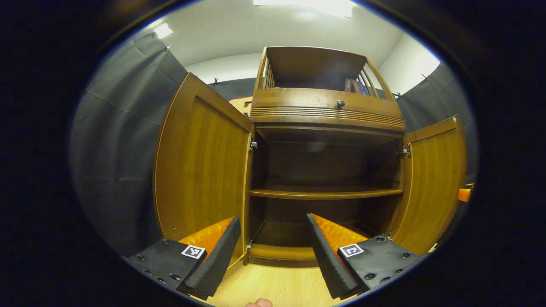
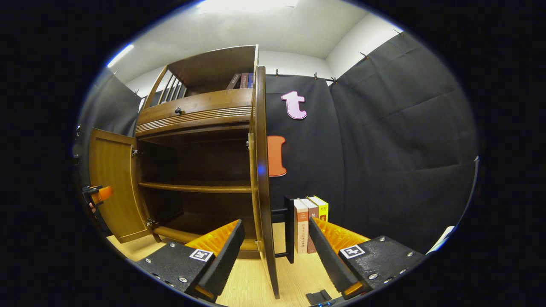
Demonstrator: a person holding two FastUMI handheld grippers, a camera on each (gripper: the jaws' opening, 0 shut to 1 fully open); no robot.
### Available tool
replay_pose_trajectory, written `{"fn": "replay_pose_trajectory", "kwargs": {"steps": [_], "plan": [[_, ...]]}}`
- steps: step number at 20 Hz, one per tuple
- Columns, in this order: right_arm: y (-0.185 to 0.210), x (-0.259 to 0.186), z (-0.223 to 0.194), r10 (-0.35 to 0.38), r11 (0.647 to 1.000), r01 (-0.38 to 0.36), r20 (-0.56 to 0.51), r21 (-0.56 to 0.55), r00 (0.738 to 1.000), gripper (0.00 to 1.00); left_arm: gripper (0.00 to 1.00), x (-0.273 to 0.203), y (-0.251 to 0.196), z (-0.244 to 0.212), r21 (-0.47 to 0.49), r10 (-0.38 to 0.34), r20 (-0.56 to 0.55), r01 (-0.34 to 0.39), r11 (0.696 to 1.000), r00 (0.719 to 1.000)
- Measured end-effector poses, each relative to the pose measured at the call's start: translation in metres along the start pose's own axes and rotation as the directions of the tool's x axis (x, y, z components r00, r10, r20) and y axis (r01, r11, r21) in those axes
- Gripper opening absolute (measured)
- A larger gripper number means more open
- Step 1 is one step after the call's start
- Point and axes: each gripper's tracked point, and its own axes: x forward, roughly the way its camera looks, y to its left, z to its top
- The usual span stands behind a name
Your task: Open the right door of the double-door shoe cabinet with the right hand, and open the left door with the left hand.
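The shoe cabinet (image 1: 326,170) stands on the light wooden floor with both doors swung wide, the left gripper (image 1: 273,251) spread apart facing its bare shelf, while the right gripper (image 2: 275,256), fingers parted, straddles the right door's (image 2: 261,179) edge untouched, with books (image 2: 310,221) beyond.

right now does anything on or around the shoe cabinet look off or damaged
Nothing stands out. Both doors, left door and right door, hang open and straight on their hinges, the shelf sits level, and the books beside the cabinet stand upright.
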Motion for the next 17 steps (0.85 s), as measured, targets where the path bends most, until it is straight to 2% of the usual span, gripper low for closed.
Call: {"fn": "replay_pose_trajectory", "kwargs": {"steps": [5,10,11,17], "plan": [[-0.0036,0.0022,0.0033,0.005,1.000,-0.005,0.001,-0.014,1.000,0.99,0.93,0.0030,0.0073,-0.0048,0.003,0.030,-0.004,-0.030,1.000,1.000],[-0.0035,0.0044,0.0027,0.008,1.000,-0.007,0.001,-0.012,1.000,0.99,0.93,0.0037,0.0090,-0.0032,0.022,0.032,0.005,-0.032,0.999,0.999],[-0.0033,0.0042,0.0030,0.008,1.000,-0.008,0.002,-0.011,1.000,0.99,1.00,0.0041,0.0085,-0.0031,0.019,0.031,0.005,-0.031,0.999,0.999],[-0.0023,0.0023,0.0034,0.002,1.000,-0.002,0.005,-0.024,1.000,0.99,0.93,0.0080,0.0054,-0.0043,0.038,0.019,0.005,-0.019,0.999,1.000]]}}
